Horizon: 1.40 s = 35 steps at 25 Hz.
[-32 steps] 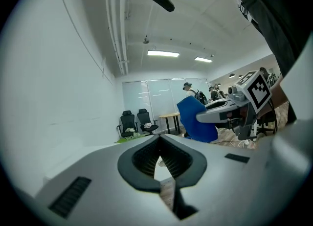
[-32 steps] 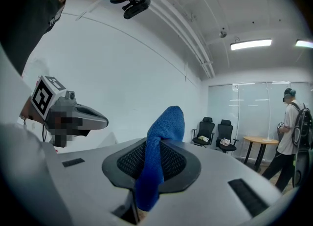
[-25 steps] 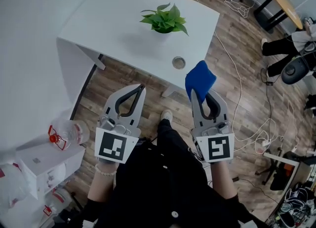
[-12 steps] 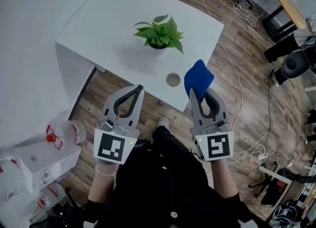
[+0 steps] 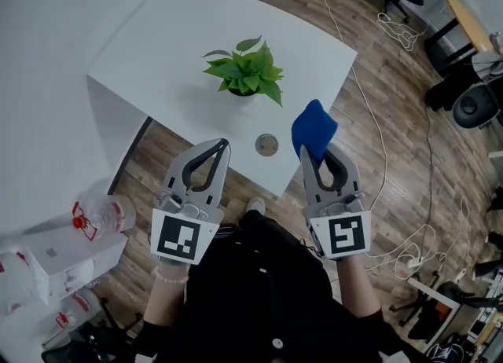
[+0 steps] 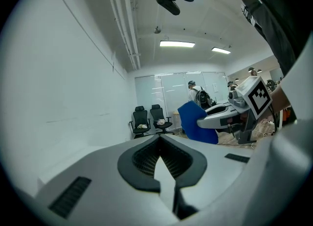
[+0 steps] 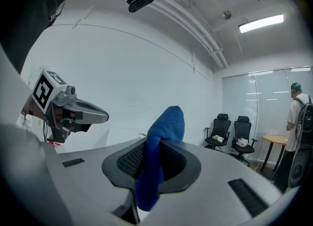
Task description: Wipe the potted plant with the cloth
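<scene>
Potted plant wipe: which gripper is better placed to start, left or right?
Right. The right gripper is shut on the blue cloth and points toward the potted plant on the table. The left gripper is shut with nothing between its jaws, so it likely cannot wipe.

Side by side, pointing ahead: the left gripper (image 5: 223, 144), jaws together and empty; the right gripper (image 5: 312, 152) beside it, jaws pinching a blue cloth (image 5: 313, 127).

Blue fabric cloth (image 5: 314, 127) shows at four o'clock from the green-leaved potted plant (image 5: 242, 75) on the white table (image 5: 157, 55). The grey left gripper (image 5: 224, 143) and grey right gripper (image 5: 311, 153) bear black-and-white square markers. Brown wood-grain floor (image 5: 416, 149).
</scene>
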Tool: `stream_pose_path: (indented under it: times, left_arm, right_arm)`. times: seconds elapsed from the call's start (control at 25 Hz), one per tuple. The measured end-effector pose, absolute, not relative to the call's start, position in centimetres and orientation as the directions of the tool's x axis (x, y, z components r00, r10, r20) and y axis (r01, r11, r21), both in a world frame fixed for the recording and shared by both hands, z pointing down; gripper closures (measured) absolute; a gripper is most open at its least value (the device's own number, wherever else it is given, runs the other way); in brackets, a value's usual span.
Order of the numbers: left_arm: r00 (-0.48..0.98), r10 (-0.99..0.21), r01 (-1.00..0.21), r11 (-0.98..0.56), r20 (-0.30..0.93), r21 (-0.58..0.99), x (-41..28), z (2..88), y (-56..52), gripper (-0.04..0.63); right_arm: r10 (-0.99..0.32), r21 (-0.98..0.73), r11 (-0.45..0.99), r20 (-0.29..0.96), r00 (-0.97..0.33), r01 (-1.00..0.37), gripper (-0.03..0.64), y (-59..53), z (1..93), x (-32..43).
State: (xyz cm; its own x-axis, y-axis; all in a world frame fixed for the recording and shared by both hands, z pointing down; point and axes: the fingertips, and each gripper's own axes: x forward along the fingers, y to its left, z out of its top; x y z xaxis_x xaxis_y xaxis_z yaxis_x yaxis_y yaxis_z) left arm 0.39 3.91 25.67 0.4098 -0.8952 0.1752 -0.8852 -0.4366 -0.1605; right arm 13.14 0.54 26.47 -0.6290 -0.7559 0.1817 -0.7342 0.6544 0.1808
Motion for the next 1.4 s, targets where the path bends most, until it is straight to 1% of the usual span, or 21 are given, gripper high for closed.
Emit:
stream_pose_path:
  times: [0.28, 0.56, 0.88, 1.28, 1.4]
  left_arm:
    - [0.416, -0.891, -0.886, -0.442, 0.184, -0.14, 1.6, 26.0, 3.1, 0.581]
    - [0.411, -0.889, -0.892, -0.438, 0.202, -0.113, 2.0, 26.3, 2.7, 0.581]
    - [0.406, -0.884, -0.89, -0.44, 0.23, -0.119, 1.6, 27.1, 1.5, 0.58]
    - [0.459, -0.853, -0.871, -0.487, 0.248, -0.065, 0.2, 28.9, -1.4, 0.58]
    - [0.479, -0.836, -0.861, -0.507, 0.27, -0.043, -0.7, 30.1, -2.4, 0.58]
  right_arm:
    - [-0.767, 0.153, 0.637, 0.219, -0.603, -0.755, 0.532, 0.0, 28.0, 15.3]
    - [-0.758, 0.134, 0.646, 0.23, -0.611, -0.751, 0.532, 0.3, 28.6, 15.6]
    - [-0.759, 0.106, 0.636, 0.263, -0.595, -0.764, 0.532, 0.1, 30.3, 15.7]
    - [-0.773, 0.082, 0.591, 0.343, -0.534, -0.802, 0.532, -1.6, 33.9, 15.1]
    - [-0.784, 0.046, 0.554, 0.362, -0.503, -0.831, 0.532, -2.5, 35.2, 14.8]
